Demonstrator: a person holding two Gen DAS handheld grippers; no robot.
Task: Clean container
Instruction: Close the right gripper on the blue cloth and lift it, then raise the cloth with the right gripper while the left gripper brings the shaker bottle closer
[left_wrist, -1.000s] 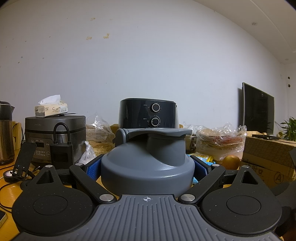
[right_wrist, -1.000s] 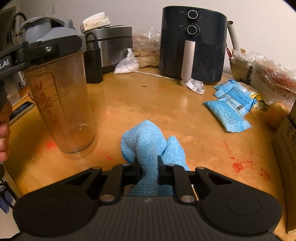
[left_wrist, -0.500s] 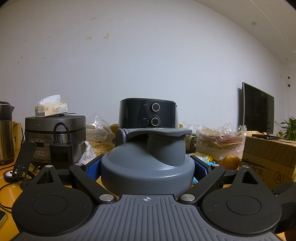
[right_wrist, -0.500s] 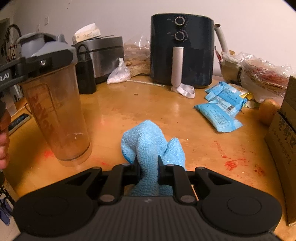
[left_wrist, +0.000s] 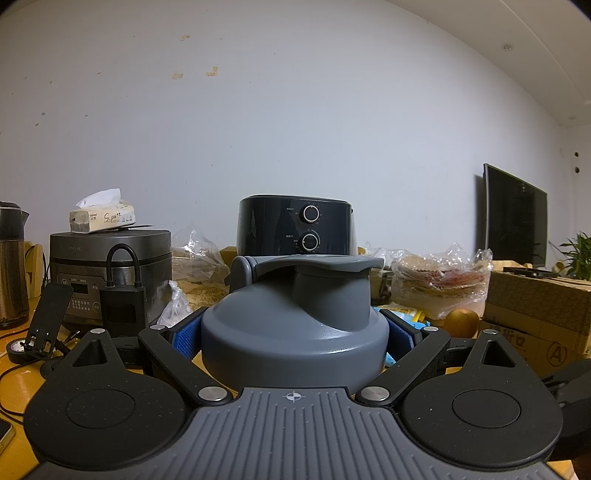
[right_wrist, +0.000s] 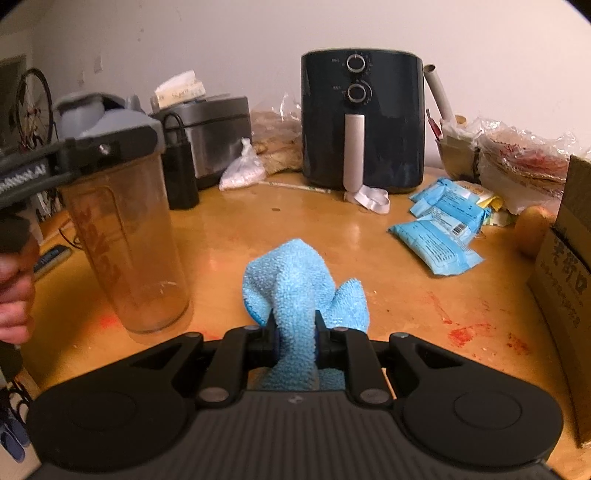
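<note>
Your left tool (left_wrist: 293, 332) is clamped on the grey lid (left_wrist: 295, 317) of the shaker bottle (right_wrist: 125, 243), blue pads pressed against both sides; the bottle stands upright on the tabletop (right_wrist: 295, 221), at the left of the right wrist view, with the lid on. Your right tool (right_wrist: 294, 332) is closed on the blue cloth (right_wrist: 295, 288), a bunched fold pushing out ahead of the fingers and hanging just above the wood, near the bottle but not touching it.

The step in hand looks like bringing the cloth to the bottle's wall; keep the left grip firm and level so the bottle does not twist or tip when you press. Lead with the loose fold, not the fingers, so the plastic meets only soft cloth; wipe in long strokes along the side, and turn the bottle with the left tool to reach the far face. The inside cannot be reached while the lid is on. Mind the red smears (right_wrist: 465, 330) on the tabletop; a dragged cloth would likely pick them up and spread them onto the bottle.
</note>
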